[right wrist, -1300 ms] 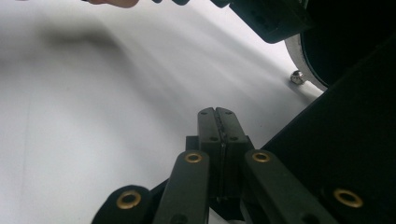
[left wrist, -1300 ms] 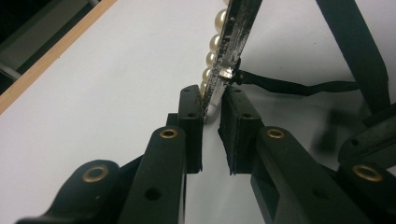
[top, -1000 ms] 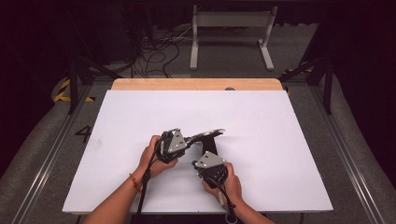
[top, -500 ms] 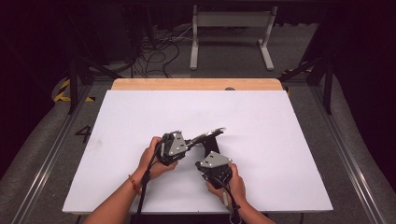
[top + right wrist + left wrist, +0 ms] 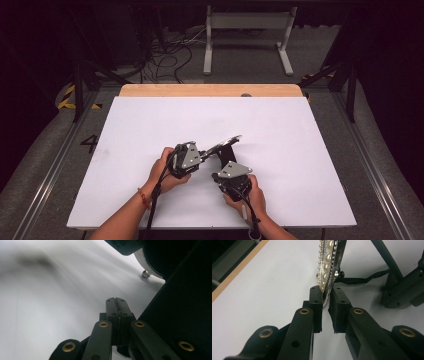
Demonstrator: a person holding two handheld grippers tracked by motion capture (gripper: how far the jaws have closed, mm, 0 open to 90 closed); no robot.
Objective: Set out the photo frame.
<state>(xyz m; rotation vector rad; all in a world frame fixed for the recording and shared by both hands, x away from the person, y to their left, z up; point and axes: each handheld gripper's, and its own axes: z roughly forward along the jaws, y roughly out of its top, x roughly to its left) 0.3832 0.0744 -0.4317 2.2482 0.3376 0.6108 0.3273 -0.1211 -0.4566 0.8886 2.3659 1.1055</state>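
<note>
A small picture frame (image 5: 329,265) with a pearl and silver border stands tilted on edge on the white table top (image 5: 150,120). My left gripper (image 5: 325,296) is shut on its lower rim, one pad on each face. In the high view the left gripper (image 5: 211,151) holds the frame (image 5: 227,141) near the table's middle. The frame's black back and stand (image 5: 180,302) rise at the right of my right gripper (image 5: 116,300), whose jaws are pressed together with nothing between them. From above, the right gripper (image 5: 226,160) sits just below the frame.
A wooden strip (image 5: 210,90) runs along the table's far edge. Beyond it on the floor stand a white metal stand (image 5: 247,40) and loose cables (image 5: 170,55). Open white surface lies all around both hands.
My right gripper has edged a little up the table, closer to the frame's back. The left hand and the frame have stayed about where they were.
</note>
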